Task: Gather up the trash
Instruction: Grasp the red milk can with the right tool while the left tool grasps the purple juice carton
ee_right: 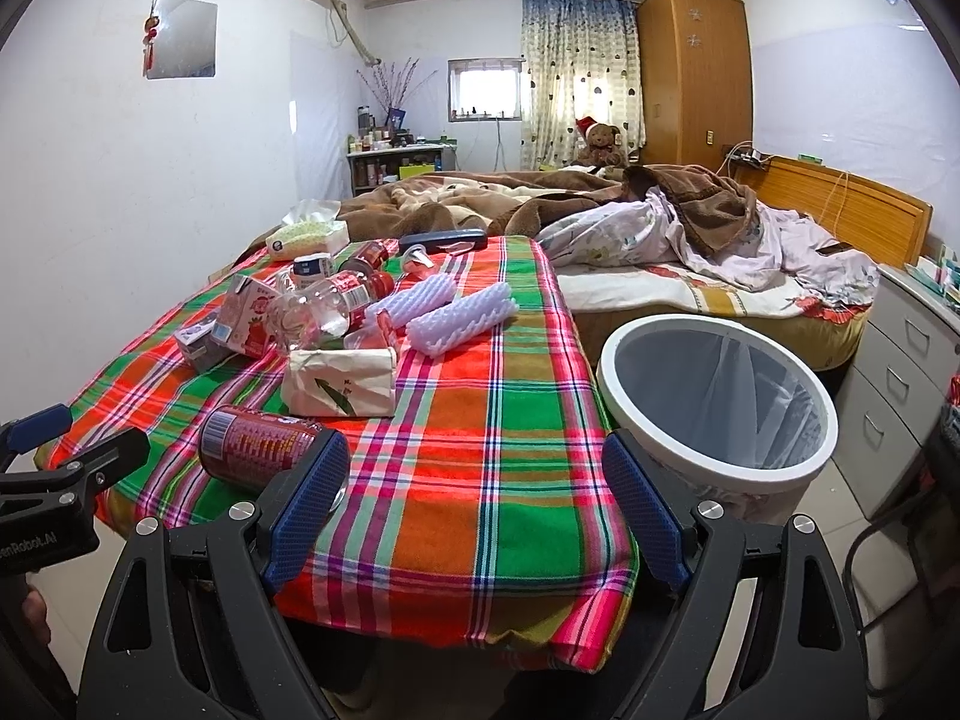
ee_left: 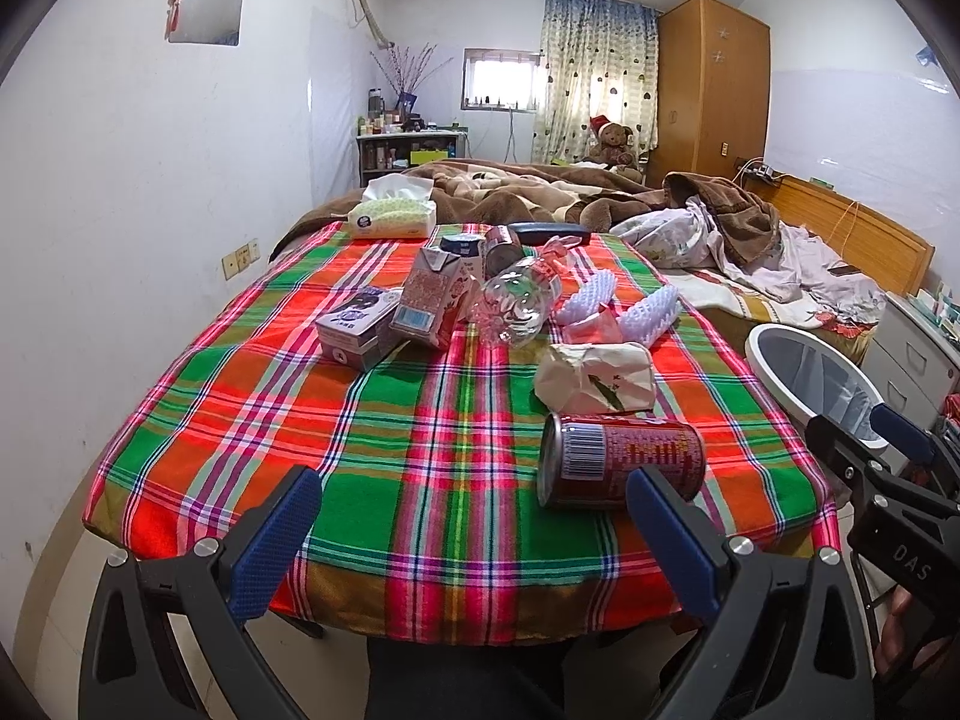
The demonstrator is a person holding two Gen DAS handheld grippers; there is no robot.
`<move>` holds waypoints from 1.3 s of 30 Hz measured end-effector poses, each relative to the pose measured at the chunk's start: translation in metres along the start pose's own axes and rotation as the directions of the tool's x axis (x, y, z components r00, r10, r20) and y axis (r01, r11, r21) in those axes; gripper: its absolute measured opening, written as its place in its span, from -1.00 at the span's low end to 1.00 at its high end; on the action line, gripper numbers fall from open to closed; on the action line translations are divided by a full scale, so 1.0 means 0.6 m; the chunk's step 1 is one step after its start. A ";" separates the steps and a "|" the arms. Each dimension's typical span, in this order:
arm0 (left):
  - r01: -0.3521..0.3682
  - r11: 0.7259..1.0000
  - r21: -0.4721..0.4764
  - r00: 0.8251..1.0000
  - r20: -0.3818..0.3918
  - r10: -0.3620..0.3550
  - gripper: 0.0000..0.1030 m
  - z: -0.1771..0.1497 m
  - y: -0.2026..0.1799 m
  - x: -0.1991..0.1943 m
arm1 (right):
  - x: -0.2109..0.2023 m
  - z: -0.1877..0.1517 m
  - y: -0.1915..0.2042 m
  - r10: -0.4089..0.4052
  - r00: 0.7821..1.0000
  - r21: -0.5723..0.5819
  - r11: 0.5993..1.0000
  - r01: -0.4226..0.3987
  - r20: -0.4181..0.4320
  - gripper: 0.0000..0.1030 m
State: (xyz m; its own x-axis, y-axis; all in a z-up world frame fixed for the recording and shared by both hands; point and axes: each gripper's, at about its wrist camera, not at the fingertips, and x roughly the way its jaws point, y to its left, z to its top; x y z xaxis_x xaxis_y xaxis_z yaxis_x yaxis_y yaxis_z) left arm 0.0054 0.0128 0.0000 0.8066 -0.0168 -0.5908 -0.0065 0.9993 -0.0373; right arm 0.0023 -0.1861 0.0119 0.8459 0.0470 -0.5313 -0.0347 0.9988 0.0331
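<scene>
- Left gripper (ee_left: 474,516) spread wide, empty, short of the table edge. Right gripper (ee_right: 474,498) likewise.
- Red can (ee_left: 621,459) lies on its side just ahead of the left gripper's right finger; the rest of the trash is piled further ahead.
- Bin (ee_right: 717,396) sits ahead-right of the right gripper, beside the table.
- Risk: the can rolls off the plaid cloth (ee_left: 384,420) if a finger nudges it before closing.

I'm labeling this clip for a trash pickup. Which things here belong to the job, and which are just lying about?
For the job:
red can
crumpled tissue pack
clear plastic bottle
pink drink carton
foam fruit nets
lined white bin

Just lying about:
full tissue pack
teddy bear
brown blanket
wardrobe
</scene>
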 end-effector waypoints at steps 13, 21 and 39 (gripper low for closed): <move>-0.038 0.998 -0.048 0.998 -0.049 0.036 1.00 0.024 0.101 0.057 | 0.052 0.018 0.061 0.290 0.957 -0.132 0.947 -0.292 -0.034 0.72; -0.037 0.996 -0.079 0.994 -0.101 0.029 1.00 0.060 0.168 0.120 | 0.098 0.014 0.134 0.370 0.918 -0.275 0.876 -0.396 -0.144 0.72; 0.032 0.999 0.006 0.978 -0.206 -0.031 1.00 0.144 0.187 0.285 | 0.171 0.027 0.145 0.240 0.935 -0.258 0.916 -0.307 -0.260 0.09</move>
State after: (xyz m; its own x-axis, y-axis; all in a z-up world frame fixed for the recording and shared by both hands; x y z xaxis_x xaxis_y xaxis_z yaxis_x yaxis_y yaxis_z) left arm 0.1937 0.1248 -0.0354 0.6677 -0.0539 -0.7425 0.0231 0.9984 -0.0517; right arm 0.0946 -0.0947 -0.0258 0.6448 0.2862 -0.7087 -0.4286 0.9032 -0.0252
